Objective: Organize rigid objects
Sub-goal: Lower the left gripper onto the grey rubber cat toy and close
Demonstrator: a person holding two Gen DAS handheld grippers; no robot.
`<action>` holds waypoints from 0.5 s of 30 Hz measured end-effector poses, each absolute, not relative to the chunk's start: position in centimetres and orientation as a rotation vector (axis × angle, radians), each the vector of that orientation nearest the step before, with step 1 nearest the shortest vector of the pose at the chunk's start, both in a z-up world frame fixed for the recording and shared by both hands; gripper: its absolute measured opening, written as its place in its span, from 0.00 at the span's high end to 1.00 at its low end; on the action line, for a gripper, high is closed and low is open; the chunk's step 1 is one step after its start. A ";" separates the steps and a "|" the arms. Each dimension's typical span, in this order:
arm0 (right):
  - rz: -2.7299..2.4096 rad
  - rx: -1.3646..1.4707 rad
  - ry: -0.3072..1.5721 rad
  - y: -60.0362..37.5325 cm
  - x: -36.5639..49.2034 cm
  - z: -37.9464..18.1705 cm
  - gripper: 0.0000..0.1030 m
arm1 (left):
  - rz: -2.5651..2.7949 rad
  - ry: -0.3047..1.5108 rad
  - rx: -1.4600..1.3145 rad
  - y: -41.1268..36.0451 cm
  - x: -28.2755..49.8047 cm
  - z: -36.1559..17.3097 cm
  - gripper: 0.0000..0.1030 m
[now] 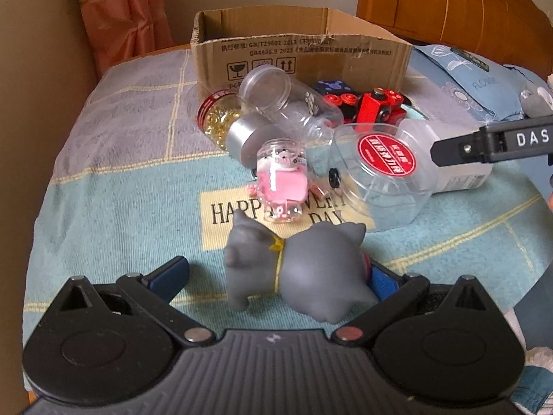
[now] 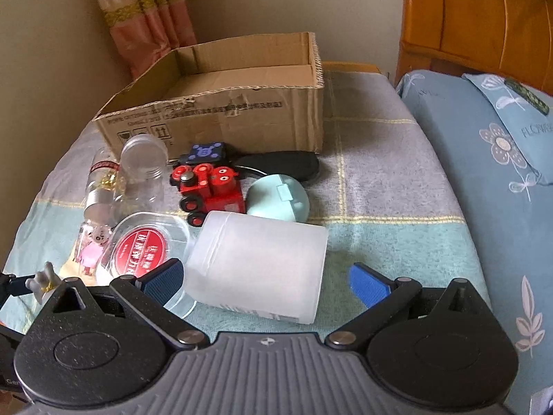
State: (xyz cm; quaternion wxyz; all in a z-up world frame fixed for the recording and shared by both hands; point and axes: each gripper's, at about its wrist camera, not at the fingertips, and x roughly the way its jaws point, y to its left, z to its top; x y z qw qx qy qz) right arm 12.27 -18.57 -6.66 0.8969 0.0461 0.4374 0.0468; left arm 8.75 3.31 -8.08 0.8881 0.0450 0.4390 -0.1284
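A grey cat figurine (image 1: 297, 269) stands between the wide-open fingers of my left gripper (image 1: 276, 276); the right pad is close to its rump. Beyond it lie a small jar with a pink toy (image 1: 281, 180), a clear bottle (image 1: 293, 107), a jar of yellow capsules (image 1: 221, 121) and a clear tub with a red label (image 1: 383, 169). My right gripper (image 2: 266, 278) is open around the frosted white jar (image 2: 259, 263) lying on its side. An open cardboard box (image 2: 221, 110) stands at the back. A red toy train (image 2: 211, 190) lies before it.
A mint round case (image 2: 280, 197), a dark blue block (image 2: 204, 154) and a black object (image 2: 283, 164) lie near the box. A blue floral pillow (image 2: 484, 173) is at the right, a wooden headboard (image 2: 477, 17) behind. A curtain (image 2: 145, 17) hangs at the back left.
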 end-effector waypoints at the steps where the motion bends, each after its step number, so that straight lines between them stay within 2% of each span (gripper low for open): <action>1: 0.099 0.108 0.912 -18.8 12.3 -6.7 0.00 | -0.266 0.912 0.093 3.3 8.9 -8.1 0.01; 15: 0.046 0.087 0.925 -22.0 10.7 -6.8 0.00 | -0.230 0.904 0.088 2.8 9.5 -8.4 0.01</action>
